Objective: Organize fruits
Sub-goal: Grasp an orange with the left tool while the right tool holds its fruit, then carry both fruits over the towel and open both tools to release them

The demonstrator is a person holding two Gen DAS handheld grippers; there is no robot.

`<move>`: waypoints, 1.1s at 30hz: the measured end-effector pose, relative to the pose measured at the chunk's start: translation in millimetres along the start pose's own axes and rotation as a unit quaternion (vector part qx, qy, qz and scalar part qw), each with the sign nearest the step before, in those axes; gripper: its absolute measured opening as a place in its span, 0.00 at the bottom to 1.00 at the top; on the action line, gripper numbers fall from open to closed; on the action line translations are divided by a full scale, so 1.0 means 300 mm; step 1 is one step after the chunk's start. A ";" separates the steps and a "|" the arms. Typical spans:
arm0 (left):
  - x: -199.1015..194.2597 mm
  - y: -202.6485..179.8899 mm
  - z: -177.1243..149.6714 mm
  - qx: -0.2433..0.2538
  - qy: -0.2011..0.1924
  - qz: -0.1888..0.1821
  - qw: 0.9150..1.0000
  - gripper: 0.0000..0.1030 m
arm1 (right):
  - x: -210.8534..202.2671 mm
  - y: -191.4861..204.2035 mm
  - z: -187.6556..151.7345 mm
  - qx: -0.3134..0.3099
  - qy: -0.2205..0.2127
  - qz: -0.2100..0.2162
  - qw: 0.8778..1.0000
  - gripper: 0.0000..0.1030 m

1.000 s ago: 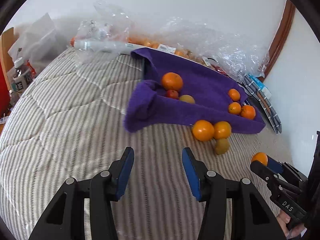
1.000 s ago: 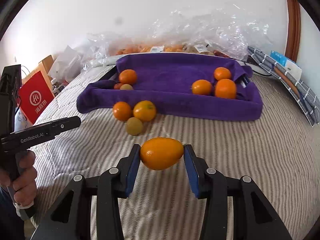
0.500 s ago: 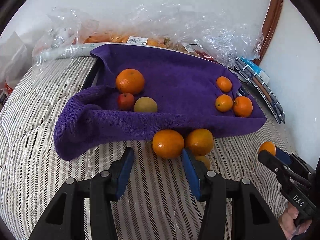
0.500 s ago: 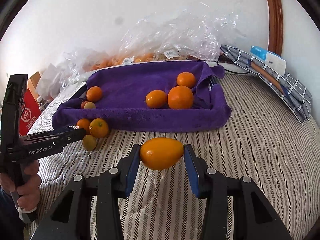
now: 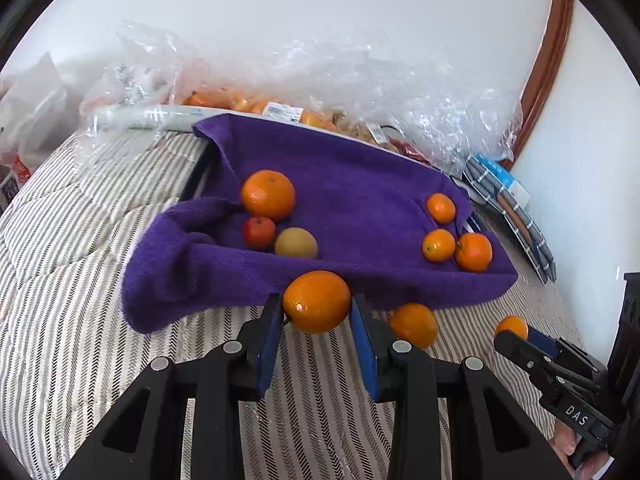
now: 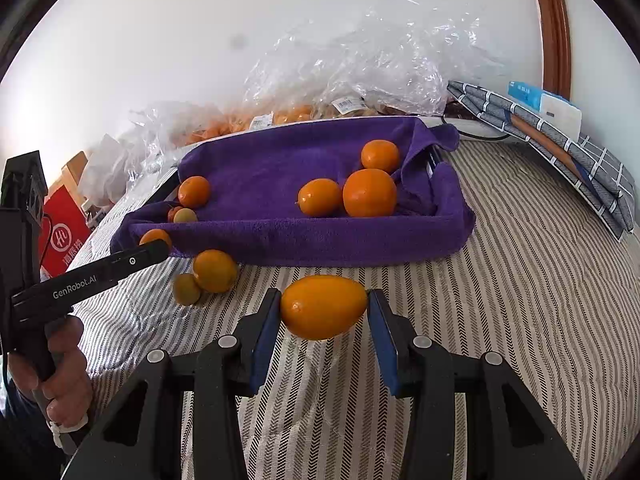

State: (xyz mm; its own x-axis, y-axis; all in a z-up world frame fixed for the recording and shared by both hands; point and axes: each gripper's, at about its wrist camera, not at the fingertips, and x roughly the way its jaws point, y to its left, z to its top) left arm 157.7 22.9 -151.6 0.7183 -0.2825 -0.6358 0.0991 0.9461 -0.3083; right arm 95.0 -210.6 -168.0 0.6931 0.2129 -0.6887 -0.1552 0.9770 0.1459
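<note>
Your left gripper point(image 5: 316, 312) is closing its jaws on an orange point(image 5: 316, 301) just in front of the purple towel-lined tray point(image 5: 360, 200). Your right gripper point(image 6: 323, 312) clamps an oval orange fruit point(image 6: 323, 306) above the striped bedcover point(image 6: 520, 280).

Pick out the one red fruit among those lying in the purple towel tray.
It is the small red fruit at the tray's left end, tucked between the big orange and the yellow-green fruit. Every other fruit there is orange.

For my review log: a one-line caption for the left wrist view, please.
Left tool closing on an orange at the purple towel's front edge.
</note>
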 end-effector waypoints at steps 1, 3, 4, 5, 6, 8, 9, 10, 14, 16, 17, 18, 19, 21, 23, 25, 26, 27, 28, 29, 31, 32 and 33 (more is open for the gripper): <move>-0.004 0.000 0.001 0.000 -0.004 0.003 1.000 0.32 | 0.000 0.000 0.001 0.001 0.000 0.001 1.000 0.43; -0.010 -0.003 0.003 0.003 -0.011 0.006 1.000 0.32 | -0.002 -0.001 0.001 0.001 -0.002 -0.003 1.000 0.43; -0.014 -0.003 0.005 0.005 -0.014 0.007 1.000 0.32 | -0.005 -0.001 0.001 0.001 -0.005 -0.004 1.000 0.43; -0.018 -0.006 0.006 0.006 -0.018 0.009 1.000 0.32 | -0.008 -0.001 0.000 0.001 -0.007 -0.004 1.000 0.43; -0.024 -0.008 0.006 0.008 -0.023 0.010 1.000 0.32 | -0.010 -0.003 0.000 0.002 -0.009 -0.003 1.000 0.43; -0.030 -0.010 0.008 0.011 -0.029 0.010 0.999 0.32 | -0.013 -0.008 -0.001 0.007 -0.011 -0.005 1.000 0.43; -0.031 -0.012 0.007 0.012 -0.031 0.011 0.999 0.32 | -0.015 -0.011 -0.001 0.009 -0.012 -0.006 1.000 0.43; -0.034 -0.012 0.008 0.012 -0.033 0.012 0.999 0.32 | -0.015 -0.013 -0.001 0.010 -0.013 -0.006 1.000 0.43; -0.046 -0.003 0.011 0.006 -0.039 0.012 0.999 0.32 | -0.018 -0.019 -0.001 0.014 -0.015 -0.006 1.000 0.43; -0.048 0.005 0.014 0.001 -0.037 0.004 0.999 0.32 | -0.022 -0.020 0.000 0.013 -0.017 0.000 1.000 0.43; -0.050 0.008 0.015 -0.002 -0.037 0.002 0.999 0.32 | -0.023 -0.018 0.001 0.008 -0.016 0.002 1.000 0.43; -0.053 0.012 0.014 -0.003 -0.039 0.002 0.999 0.32 | -0.024 -0.017 0.001 0.006 -0.015 0.003 1.000 0.43; -0.055 0.013 0.014 -0.004 -0.041 0.004 0.999 0.32 | -0.024 -0.016 0.001 0.007 -0.014 0.000 1.000 0.43; -0.059 0.019 0.017 -0.008 -0.043 0.005 0.999 0.32 | -0.028 -0.015 0.001 0.008 -0.012 -0.005 1.000 0.43; -0.064 0.024 0.019 -0.012 -0.046 0.001 0.999 0.32 | -0.042 -0.014 0.005 0.009 -0.014 -0.011 1.000 0.43; -0.071 0.029 0.018 -0.014 -0.050 0.003 0.999 0.32 | -0.064 -0.011 0.015 0.009 -0.020 -0.010 1.000 0.43; -0.071 0.029 0.019 -0.015 -0.051 0.003 0.999 0.32 | -0.076 -0.008 0.023 0.010 -0.023 -0.006 1.000 0.43; -0.074 0.031 0.021 -0.016 -0.051 0.002 0.999 0.32 | -0.087 -0.006 0.030 0.011 -0.027 -0.003 1.000 0.43; -0.076 0.032 0.021 -0.017 -0.052 0.001 0.999 0.32 | -0.097 -0.002 0.039 0.011 -0.030 -0.001 1.000 0.43; -0.080 0.034 0.021 -0.017 -0.053 0.000 0.998 0.32 | -0.108 0.004 0.050 0.009 -0.033 -0.001 0.999 0.43; -0.080 0.035 0.028 -0.017 -0.053 0.004 0.998 0.32 | -0.117 0.013 0.067 0.004 -0.037 -0.003 0.999 0.43; -0.081 0.036 0.030 -0.016 -0.052 0.003 0.998 0.32 | -0.121 0.017 0.078 0.000 -0.041 -0.004 0.999 0.43; -0.082 0.040 0.036 -0.017 -0.052 0.005 0.998 0.32 | -0.122 0.019 0.088 -0.001 -0.043 -0.004 0.999 0.43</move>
State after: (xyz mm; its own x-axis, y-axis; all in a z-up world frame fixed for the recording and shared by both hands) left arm 148.4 42.9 -132.0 0.7869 -0.2529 -0.5629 0.0690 0.9425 -0.3269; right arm 87.1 -212.6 -123.2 0.7517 0.2045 -0.6270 -0.1507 0.9788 0.1386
